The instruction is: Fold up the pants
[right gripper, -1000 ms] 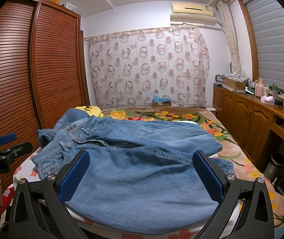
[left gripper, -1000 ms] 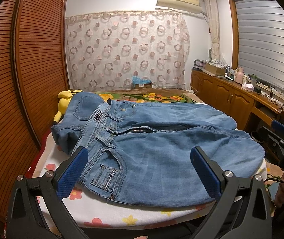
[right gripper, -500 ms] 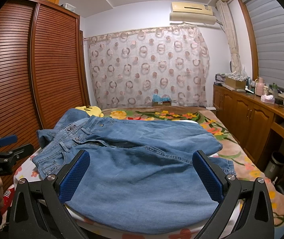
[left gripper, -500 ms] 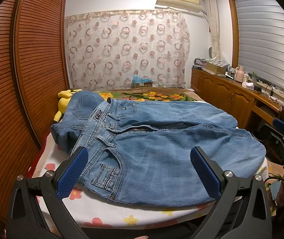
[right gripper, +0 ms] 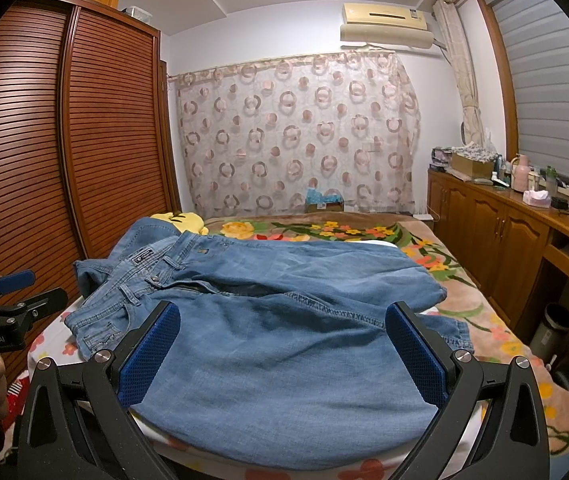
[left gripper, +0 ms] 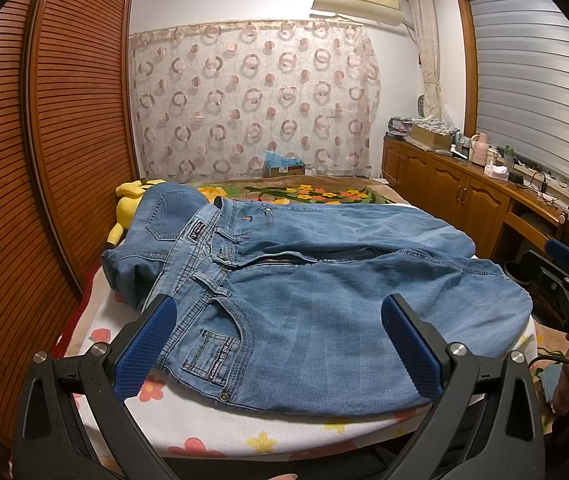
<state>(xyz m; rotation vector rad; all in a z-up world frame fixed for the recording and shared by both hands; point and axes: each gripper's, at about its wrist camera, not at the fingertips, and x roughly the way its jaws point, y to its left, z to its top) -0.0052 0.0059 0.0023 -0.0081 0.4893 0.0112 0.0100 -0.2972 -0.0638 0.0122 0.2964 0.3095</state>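
Observation:
Blue jeans [left gripper: 324, 300] lie spread across the near end of the bed, waistband to the left, legs running right and doubled over; they also show in the right wrist view [right gripper: 284, 332]. My left gripper [left gripper: 280, 332] is open and empty, hovering just short of the pocket and hip area. My right gripper [right gripper: 284, 344] is open and empty, hovering before the folded leg part. Each gripper shows at the edge of the other's view: the right one [left gripper: 564, 280], the left one [right gripper: 8, 300].
The bed [left gripper: 212, 432] has a floral sheet and a flowered blanket [right gripper: 364, 232] farther back. A yellow plush toy [left gripper: 128, 204] lies at the left by the wooden slatted wardrobe [left gripper: 44, 160]. A wooden sideboard [right gripper: 524, 248] with clutter runs along the right. A bin [right gripper: 552, 332] stands by it.
Both grippers stay open; the views have shifted only slightly. The jeans have not moved.

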